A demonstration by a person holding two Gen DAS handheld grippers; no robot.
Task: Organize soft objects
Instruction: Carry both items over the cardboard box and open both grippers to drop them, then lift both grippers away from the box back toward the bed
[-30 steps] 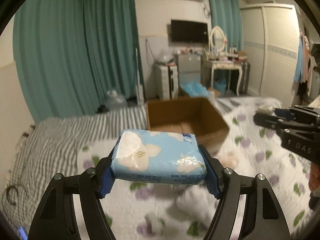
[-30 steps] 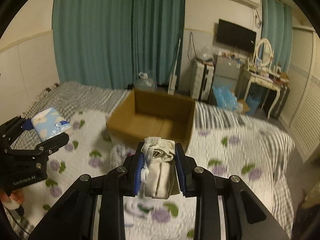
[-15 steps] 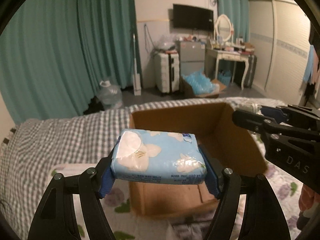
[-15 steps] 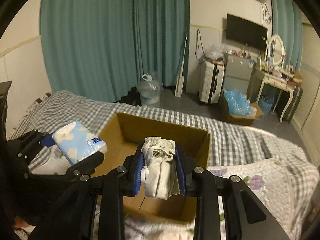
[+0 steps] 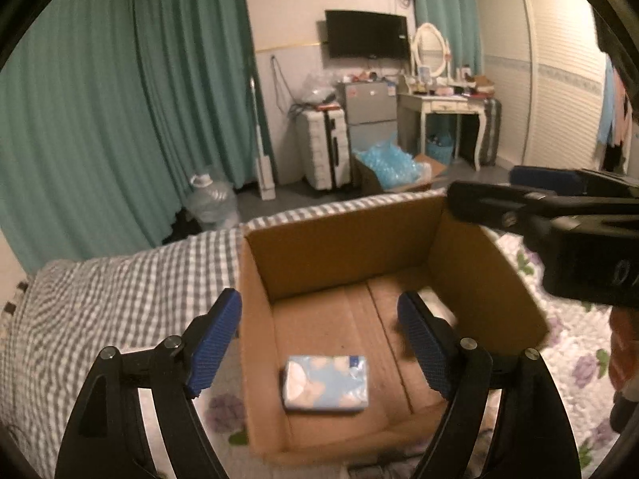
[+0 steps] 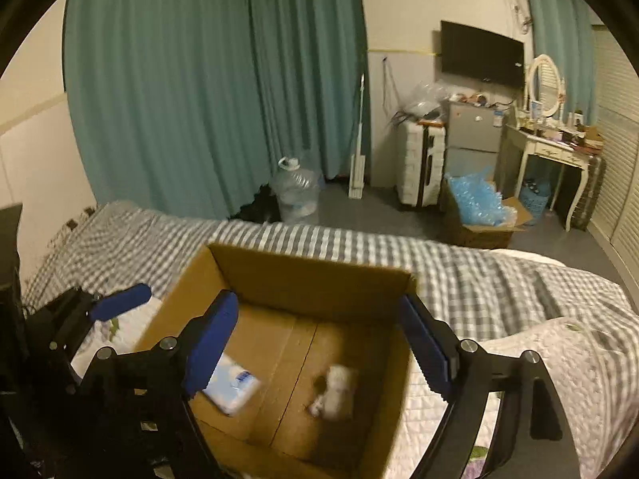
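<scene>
Two soft items, the blue tissue pack and a small white bundle, are lying inside the cardboard box while the left gripper and right gripper are opening empty above it, and whether anything is waiting elsewhere cannot be told.

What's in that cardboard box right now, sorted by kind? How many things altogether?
Tissue packs: 1, the blue pack on the floor of the box.
White cloth bundles: 1, the blurred bundle.
Total: 2
</scene>
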